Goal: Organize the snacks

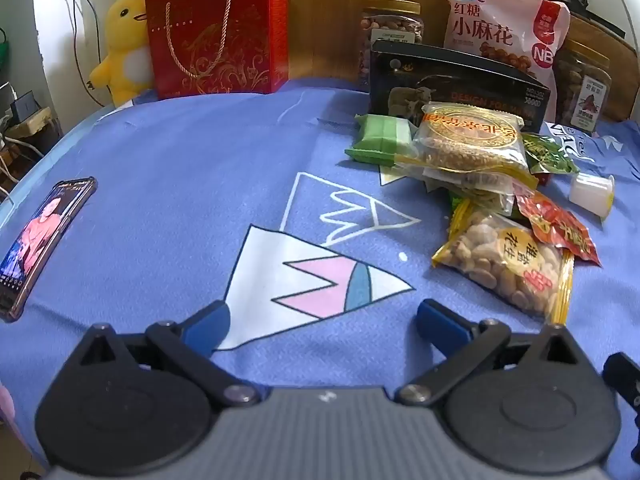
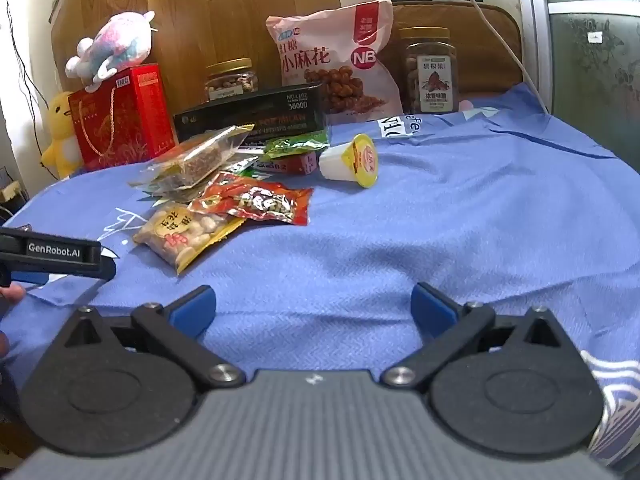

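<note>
Start of the job, nothing picked up yet. Left gripper (image 1: pixel 323 322) and right gripper (image 2: pixel 312 306): jaws wide apart, empty, above the blue cloth (image 2: pixel 440 240) on the worktop. Snack packets (image 1: pixel 472 184) lie heaped toward the far edge, in front of the black box (image 1: pixel 456 84); a peanut bag (image 2: pixel 188 236) lies nearest. Next move, likely: reach forward, close on one packet only.

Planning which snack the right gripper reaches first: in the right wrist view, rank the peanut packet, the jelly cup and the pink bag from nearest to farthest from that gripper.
From the open right gripper:
1. Peanut packet, ahead to the left, at the pile's near edge.
2. Jelly cup, lying on its side, farther back near the centre.
3. Pink bag, standing upright at the back against the wooden board.
</note>
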